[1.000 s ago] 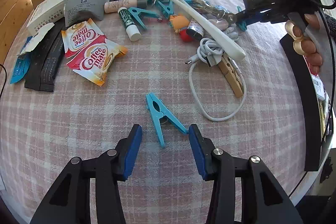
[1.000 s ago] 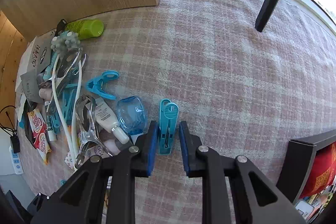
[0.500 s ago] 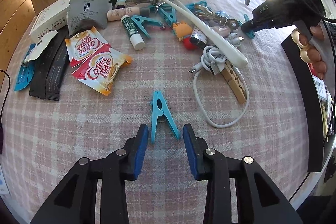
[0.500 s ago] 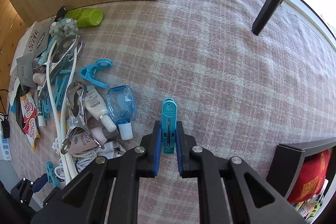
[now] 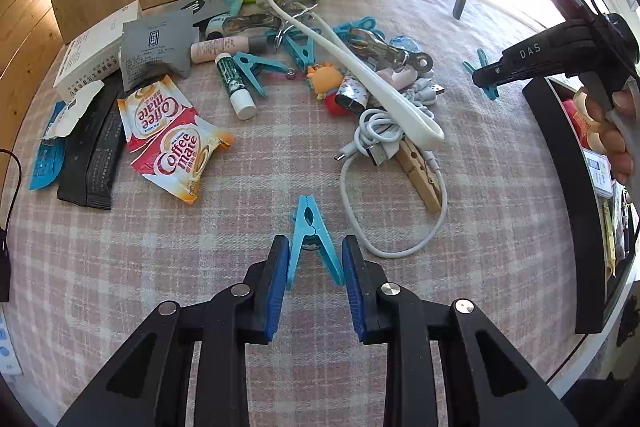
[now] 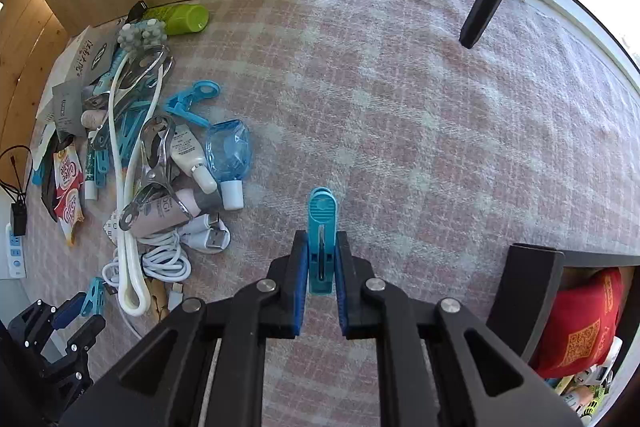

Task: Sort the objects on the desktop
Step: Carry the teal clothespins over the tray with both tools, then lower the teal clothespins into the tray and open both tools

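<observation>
Since the earlier frames, the left gripper (image 5: 314,263) has narrowed around the blue clothes peg (image 5: 310,237) that lay loose ahead of it; its jaws are closing, and the peg's splayed handle ends now sit between the blue pads (image 5: 280,279), touching or nearly so. The right gripper (image 6: 322,275) has carried its teal clothes peg (image 6: 321,231) away from the clutter; its jaws stay clamped on the peg's sides, the rounded head pointing forward over bare checked tablecloth (image 6: 420,115).

Just beyond the left gripper lie a white USB cable (image 5: 384,187) and a wooden clothes peg (image 5: 420,175). To the left are two Coffee mate sachets (image 5: 172,143). Further back, a white shoehorn (image 5: 360,67) crosses a heap of blue pegs, tubes and metal clips. A black tray (image 6: 536,283) stands at the right edge.
</observation>
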Tool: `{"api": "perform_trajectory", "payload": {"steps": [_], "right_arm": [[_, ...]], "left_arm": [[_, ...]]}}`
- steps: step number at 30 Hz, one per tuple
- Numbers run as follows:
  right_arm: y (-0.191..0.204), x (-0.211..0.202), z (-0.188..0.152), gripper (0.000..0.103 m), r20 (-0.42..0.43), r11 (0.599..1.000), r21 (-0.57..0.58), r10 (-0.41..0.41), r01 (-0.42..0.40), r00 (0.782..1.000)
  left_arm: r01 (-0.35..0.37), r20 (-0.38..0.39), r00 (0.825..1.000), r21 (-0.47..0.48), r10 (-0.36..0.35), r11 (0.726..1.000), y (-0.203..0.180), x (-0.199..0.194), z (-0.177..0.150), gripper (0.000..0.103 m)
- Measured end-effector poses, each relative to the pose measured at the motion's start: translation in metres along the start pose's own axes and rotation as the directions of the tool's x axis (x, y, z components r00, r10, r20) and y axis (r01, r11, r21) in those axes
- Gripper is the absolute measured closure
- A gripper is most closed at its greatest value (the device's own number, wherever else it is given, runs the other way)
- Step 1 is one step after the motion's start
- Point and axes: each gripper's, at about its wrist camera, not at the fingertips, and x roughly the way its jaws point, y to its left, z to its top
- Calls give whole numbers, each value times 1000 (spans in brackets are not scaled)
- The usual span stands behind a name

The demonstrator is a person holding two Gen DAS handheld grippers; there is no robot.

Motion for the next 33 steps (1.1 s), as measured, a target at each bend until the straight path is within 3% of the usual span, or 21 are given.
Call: {"api": "perform_trajectory", "payload": {"steps": [8, 13, 17, 24, 30, 33], "right_arm": [[-43, -52, -53, 91, 54, 999, 22, 38, -39, 998], [-95, -82, -76, 91, 87, 998, 63, 6, -11, 996], [-157, -112, -126, 91, 86, 990, 139, -28, 16, 996], [-243, -136, -199, 91, 77, 956, 289, -82, 56, 994], [-285, -144, -245, 91, 62, 927, 368, -105, 75, 993], [-299, -147, -259, 91, 59, 914, 398, -104, 72, 993]], "left_arm": [[73, 41, 996, 87, -77, 994, -58, -34, 4, 77], [142, 36, 988, 211, -152, 967, -123, -42, 10, 77], [210, 3, 975, 315, -222, 926, -188, -37, 10, 77], [307, -72, 948, 475, -311, 825, -294, -31, -2, 77], [361, -127, 926, 569, -355, 739, -361, -35, -22, 77], [371, -147, 922, 598, -358, 711, -383, -35, -31, 77]]}}
